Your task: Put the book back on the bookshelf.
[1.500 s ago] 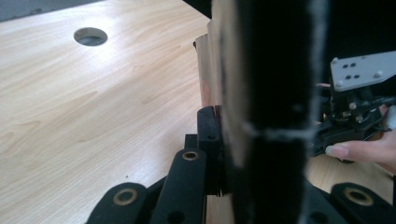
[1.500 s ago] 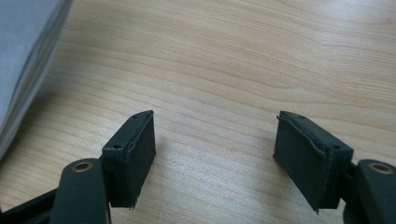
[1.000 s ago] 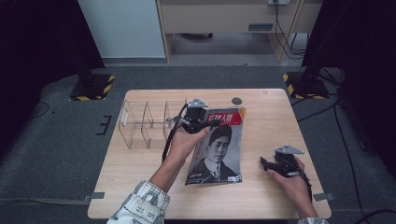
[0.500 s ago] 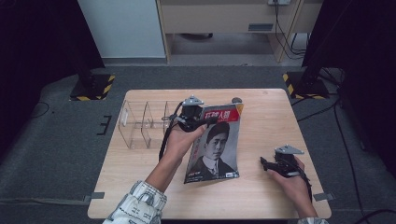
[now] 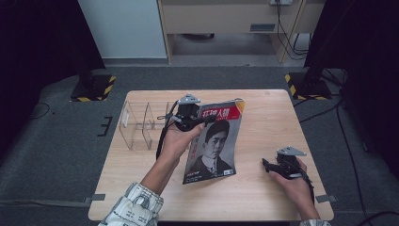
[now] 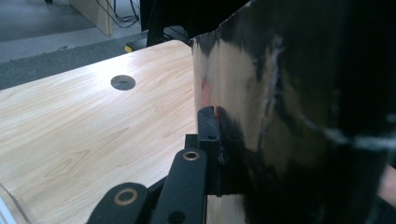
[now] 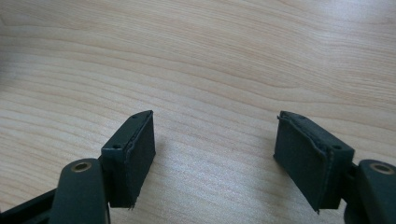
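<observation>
A magazine (image 5: pixel 214 141) with a portrait cover and a red title band hangs tilted above the table's middle, its top edge raised. My left gripper (image 5: pixel 203 120) is shut on that top-left edge; close up, the magazine (image 6: pixel 280 121) stands upright against the visible pad. A clear acrylic rack (image 5: pixel 141 123) with upright dividers stands to the left of it. My right gripper (image 5: pixel 265 163) rests at the front right of the table, open, and between its pads (image 7: pixel 135 154) there is just bare wood.
The wooden table (image 5: pixel 263 197) has a round cable hole (image 6: pixel 123 82) near its far edge. Dark stands with yellow-black bases flank the table's far corners on the grey floor. Bare wood lies between the magazine and the right hand.
My left gripper has lifted the magazine's top edge higher, so the magazine stands steeper than a second ago. The right hand has kept still.
</observation>
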Motion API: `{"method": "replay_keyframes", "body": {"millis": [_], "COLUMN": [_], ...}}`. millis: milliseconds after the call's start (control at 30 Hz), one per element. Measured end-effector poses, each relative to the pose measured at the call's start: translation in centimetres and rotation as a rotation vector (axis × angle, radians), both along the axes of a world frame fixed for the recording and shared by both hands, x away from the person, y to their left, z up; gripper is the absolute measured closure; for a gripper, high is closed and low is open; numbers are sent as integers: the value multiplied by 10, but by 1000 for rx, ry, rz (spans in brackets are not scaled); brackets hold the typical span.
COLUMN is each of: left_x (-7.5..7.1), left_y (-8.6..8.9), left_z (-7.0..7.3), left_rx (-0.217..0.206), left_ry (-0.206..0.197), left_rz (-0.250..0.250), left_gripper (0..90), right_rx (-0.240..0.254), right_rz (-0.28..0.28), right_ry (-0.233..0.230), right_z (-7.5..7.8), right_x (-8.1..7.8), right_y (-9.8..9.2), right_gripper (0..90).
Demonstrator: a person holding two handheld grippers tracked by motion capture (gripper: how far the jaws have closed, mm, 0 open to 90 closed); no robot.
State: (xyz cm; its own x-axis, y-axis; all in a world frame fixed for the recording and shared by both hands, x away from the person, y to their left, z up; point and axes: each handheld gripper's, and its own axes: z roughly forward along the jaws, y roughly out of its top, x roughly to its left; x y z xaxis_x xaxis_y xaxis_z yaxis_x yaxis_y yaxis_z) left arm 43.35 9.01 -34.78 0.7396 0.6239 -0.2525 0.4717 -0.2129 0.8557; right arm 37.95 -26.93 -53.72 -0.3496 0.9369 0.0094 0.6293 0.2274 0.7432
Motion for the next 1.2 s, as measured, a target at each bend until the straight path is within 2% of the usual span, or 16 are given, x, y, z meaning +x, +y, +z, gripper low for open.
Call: {"method": "replay_keyframes", "body": {"millis": [633, 1200], "left_x": [-8, -14], "left_y": [25, 37], "left_z": [25, 27], "left_rx": [-9, -12], "left_ry": [-40, -44], "left_rz": [41, 59], "left_gripper": [862, 861], "right_rx": [1, 2], "right_rz": [-1, -3], "right_ry": [0, 2], "right_z": [0, 0], "right_x": [0, 0], "right_y": [0, 0], "right_gripper": [290, 276]}}
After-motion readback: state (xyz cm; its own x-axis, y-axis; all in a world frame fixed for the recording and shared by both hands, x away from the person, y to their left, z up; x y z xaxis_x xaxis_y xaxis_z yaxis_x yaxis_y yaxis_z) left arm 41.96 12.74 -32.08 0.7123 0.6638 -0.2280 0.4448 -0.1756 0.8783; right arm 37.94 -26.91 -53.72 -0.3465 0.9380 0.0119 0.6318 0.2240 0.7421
